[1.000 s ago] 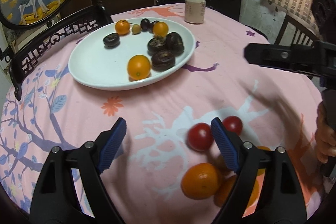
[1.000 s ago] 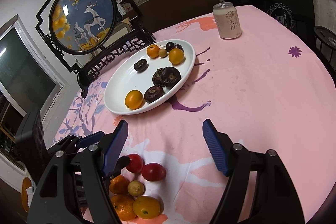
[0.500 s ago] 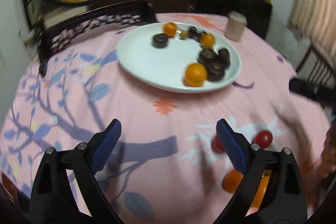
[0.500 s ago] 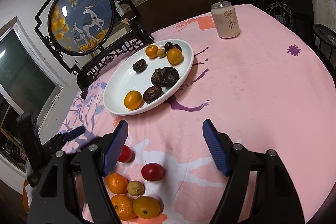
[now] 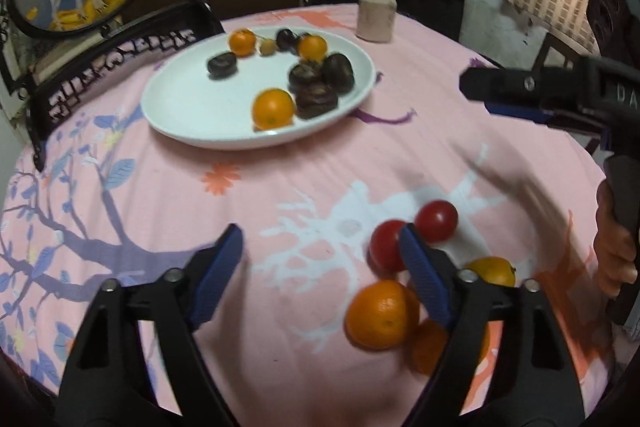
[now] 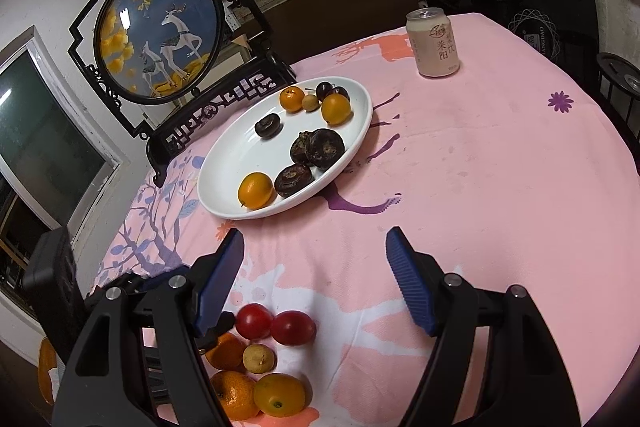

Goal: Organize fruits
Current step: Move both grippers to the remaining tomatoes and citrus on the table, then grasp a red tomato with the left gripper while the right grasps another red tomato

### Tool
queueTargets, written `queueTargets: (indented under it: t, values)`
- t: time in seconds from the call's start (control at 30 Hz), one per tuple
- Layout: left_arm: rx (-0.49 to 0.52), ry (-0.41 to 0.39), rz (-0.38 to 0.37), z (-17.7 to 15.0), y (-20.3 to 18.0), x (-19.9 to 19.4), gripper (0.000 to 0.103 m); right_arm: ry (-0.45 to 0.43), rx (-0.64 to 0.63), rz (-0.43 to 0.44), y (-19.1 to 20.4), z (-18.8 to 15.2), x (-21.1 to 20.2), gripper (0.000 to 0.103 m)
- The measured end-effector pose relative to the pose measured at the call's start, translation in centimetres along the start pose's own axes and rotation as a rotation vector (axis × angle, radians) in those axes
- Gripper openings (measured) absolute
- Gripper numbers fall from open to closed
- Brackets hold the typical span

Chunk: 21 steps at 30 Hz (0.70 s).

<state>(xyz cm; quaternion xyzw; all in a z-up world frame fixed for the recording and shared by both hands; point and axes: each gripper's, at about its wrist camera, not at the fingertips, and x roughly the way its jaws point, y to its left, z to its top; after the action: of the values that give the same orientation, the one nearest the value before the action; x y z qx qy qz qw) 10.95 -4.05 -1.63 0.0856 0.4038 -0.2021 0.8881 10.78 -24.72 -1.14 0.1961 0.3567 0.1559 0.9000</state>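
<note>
The loose fruit lies in a cluster on the pink tablecloth at the near edge of the table. Two red tomatoes sit side by side and touching; just nearer the camera lie an orange, a small yellowish round fruit, a second orange and a yellow-orange citrus, all packed close together.

The left gripper hangs over this cluster with its blue pads apart; its jaws have just been closing, yet nothing sits between them. Its right-hand pad covers part of one tomato in the wrist view, and whether it touches the fruit cannot be told. The right gripper hangs beside the cluster, jaws apart over bare cloth, holding nothing. A hand grips its handle at the picture's edge.

Farther back, well apart from the cluster, a white oval plate holds three oranges, several dark brown fruits, two dark plums and one small pale fruit. Behind the plate stand a drink can and a round framed picture of deer.
</note>
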Motion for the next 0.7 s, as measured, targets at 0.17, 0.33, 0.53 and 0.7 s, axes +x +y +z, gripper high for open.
queueTargets:
  t: [0.17, 0.33, 0.53, 0.7]
  values:
    - [-0.013, 0.005, -0.063, 0.1, -0.3, 0.1, 0.063, 0.003, -0.021, -0.005, 0.4, -0.1, 0.1, 0.074]
    - [0.008, 0.018, -0.128, 0.0, -1.1, 0.0, 0.063, 0.009, -0.018, -0.007, 0.3, -0.1, 0.2, 0.074]
    - [0.07, 0.061, -0.163, -0.5, -2.7, 0.7, 0.063, 0.006, -0.017, -0.01, 0.3, -0.1, 0.2, 0.074]
    - [0.115, 0.063, -0.187, -0.6, -4.0, 0.9, 0.053, 0.011, -0.023, -0.014, 0.4, -0.1, 0.3, 0.074]
